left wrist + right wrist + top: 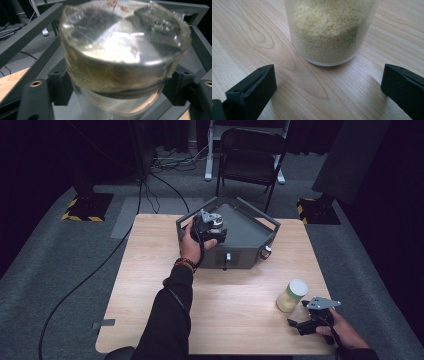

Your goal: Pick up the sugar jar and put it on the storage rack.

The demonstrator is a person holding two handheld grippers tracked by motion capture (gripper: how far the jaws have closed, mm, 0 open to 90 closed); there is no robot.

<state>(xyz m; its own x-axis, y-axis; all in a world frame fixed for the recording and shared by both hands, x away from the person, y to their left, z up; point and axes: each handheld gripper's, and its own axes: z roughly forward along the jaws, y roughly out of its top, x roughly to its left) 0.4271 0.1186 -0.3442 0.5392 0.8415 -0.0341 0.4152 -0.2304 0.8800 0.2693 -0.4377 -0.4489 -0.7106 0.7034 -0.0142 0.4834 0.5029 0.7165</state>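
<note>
So at this point the job looked roughly half done, going by how things sat. The left gripper (212,227) was up over the dark grey machine (250,227) at the far side of the table (150,285), and its jaws were clamped on either side of a clear lidded jar (120,60). In the left gripper view that jar was right up against the camera, tilted a bit, blurry, with what looked like a few orange crumbs stuck inside; whether it was resting on the machine's tray or held just above it was hard to call.

The other container, a plastic tub of yellow grains (329,30) with a pale lid, was standing upright on the wood near the front right corner. The right gripper (305,317) sat just beside it, lined up on it with jaws spread wide and nothing between them, not touching.

Best guess: first jar was being dealt with at the machine, the grain tub hadn't been grabbed yet, so that pickup was what remained.
</note>
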